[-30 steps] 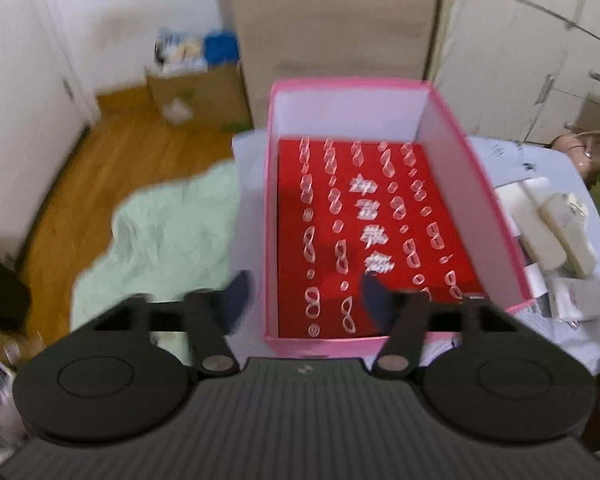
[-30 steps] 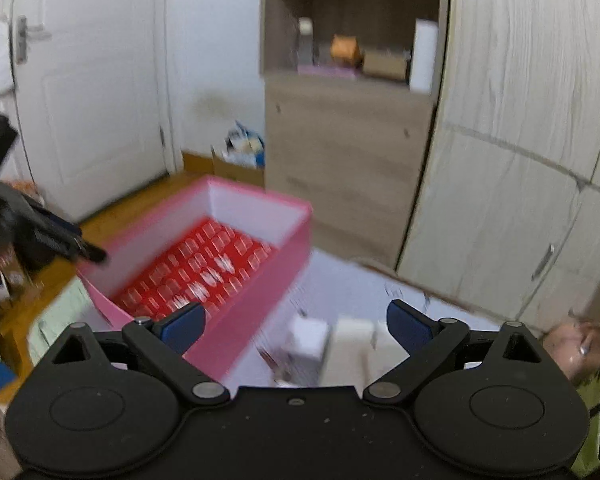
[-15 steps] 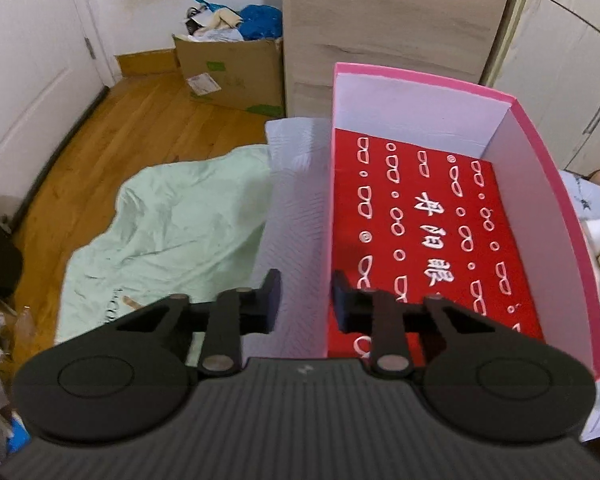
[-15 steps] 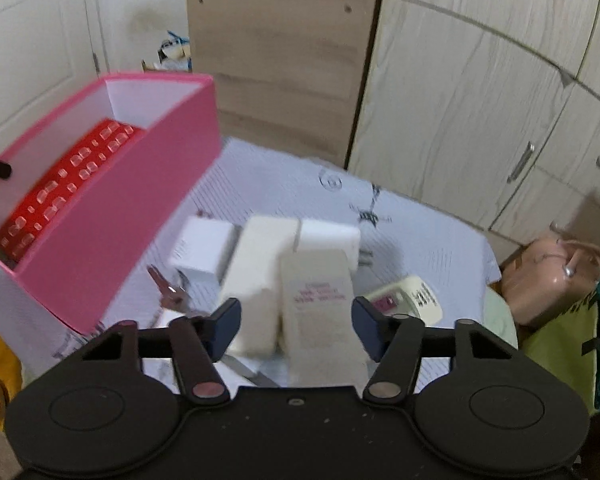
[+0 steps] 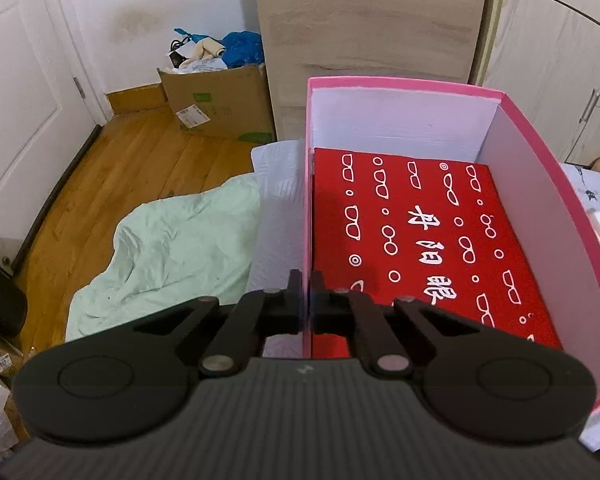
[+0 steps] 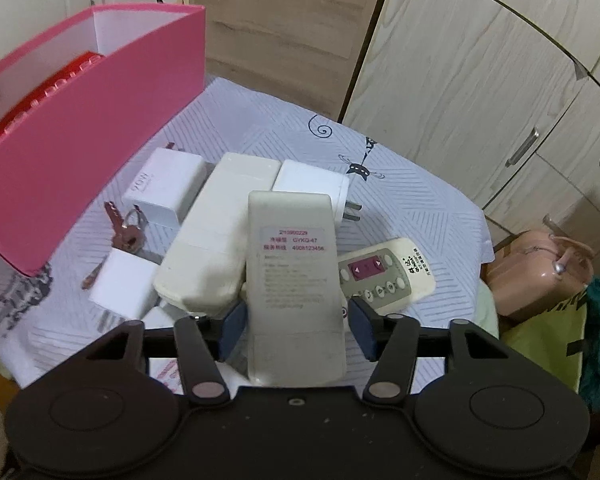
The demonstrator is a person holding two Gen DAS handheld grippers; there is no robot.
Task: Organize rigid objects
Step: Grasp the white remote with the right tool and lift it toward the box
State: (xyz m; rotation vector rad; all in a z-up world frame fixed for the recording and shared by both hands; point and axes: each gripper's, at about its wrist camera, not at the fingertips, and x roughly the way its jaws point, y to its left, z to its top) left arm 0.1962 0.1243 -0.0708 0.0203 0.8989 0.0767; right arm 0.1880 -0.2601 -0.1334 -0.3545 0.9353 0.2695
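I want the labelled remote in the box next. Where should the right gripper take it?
Across the long narrow sides of the labelled remote, near its close end, coming straight along its length: it lies face down atop the pile, already between the right gripper fingers.

Right claw straddles the labelled remote, pads not quite touching its sides, amid a cluster of white chargers, keys and a buttoned remote mid-tabletop, pink box along the left edge.

cardboard box | green cloth | wood floor | wardrobe
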